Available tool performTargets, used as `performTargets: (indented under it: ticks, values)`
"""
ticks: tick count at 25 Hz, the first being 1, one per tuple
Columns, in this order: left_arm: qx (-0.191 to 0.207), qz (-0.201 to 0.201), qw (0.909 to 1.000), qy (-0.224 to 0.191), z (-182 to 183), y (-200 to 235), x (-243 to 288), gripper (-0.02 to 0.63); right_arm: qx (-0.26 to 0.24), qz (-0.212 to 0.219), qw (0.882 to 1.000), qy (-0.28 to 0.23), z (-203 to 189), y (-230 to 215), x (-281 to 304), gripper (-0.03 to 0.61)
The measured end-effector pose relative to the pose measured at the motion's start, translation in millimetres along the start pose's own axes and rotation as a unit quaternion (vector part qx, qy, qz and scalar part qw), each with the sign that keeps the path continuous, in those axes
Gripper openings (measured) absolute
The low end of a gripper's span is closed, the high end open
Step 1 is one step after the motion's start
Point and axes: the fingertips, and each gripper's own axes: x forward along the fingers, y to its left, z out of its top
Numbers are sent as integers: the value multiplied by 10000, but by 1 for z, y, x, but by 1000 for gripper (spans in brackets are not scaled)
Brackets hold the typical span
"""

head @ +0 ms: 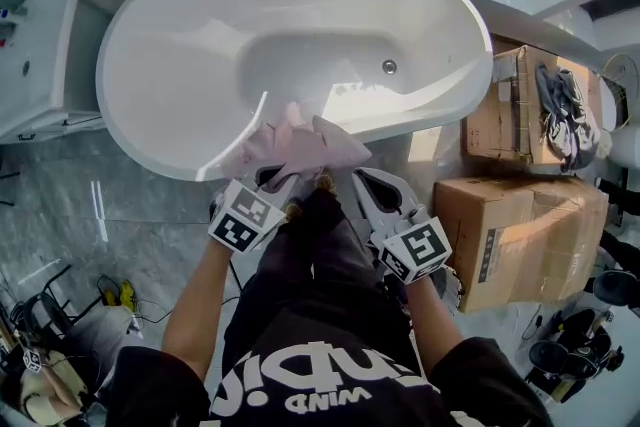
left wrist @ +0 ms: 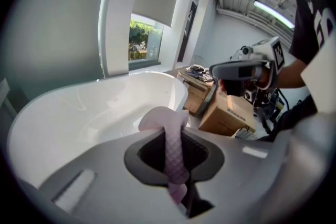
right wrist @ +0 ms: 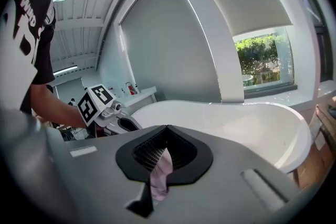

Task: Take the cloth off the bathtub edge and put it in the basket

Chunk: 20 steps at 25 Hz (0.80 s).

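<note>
Firmly pinched at both ends: the left gripper and right gripper each had their jaws closed tight on the pink cloth. It was bunched between them over the near rim of the bathtub, at the tub's 6 o'clock. Best practice, judged: keep both grips, carry the cloth clear of the rim. No basket was in view. Cardboard boxes crowded 3 o'clock.

Bright daylight from window, glare on bathtub rim — fisheye-warped, dark-cornered gripper views
</note>
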Motion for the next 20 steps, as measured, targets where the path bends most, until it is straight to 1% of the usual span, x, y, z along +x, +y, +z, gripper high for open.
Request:
performTargets:
  ticks: [4, 8, 12, 16, 20]
  values:
    - [-64, 326, 9987, -380, 30, -6, -40, 28, -126, 18, 9999, -113, 29, 12, -14, 9]
    - [-302, 525, 9950, -790, 57, -16, -77, 28, -207, 21, 9994, -280, 52, 23, -32, 9]
    - [-188, 676, 9914, -1104, 80, -30, -107, 28, -277, 49, 9987, -432, 67, 37, -43, 9]
    - [-228, 620, 9873, -1447, 104, -51, -128, 26, -400, 83, 9972, -620, 88, 51, -53, 9]
    - [-101, 579, 9856, -1586, 126, -65, -140, 28, -477, 29, 9954, -830, 103, 51, -63, 9]
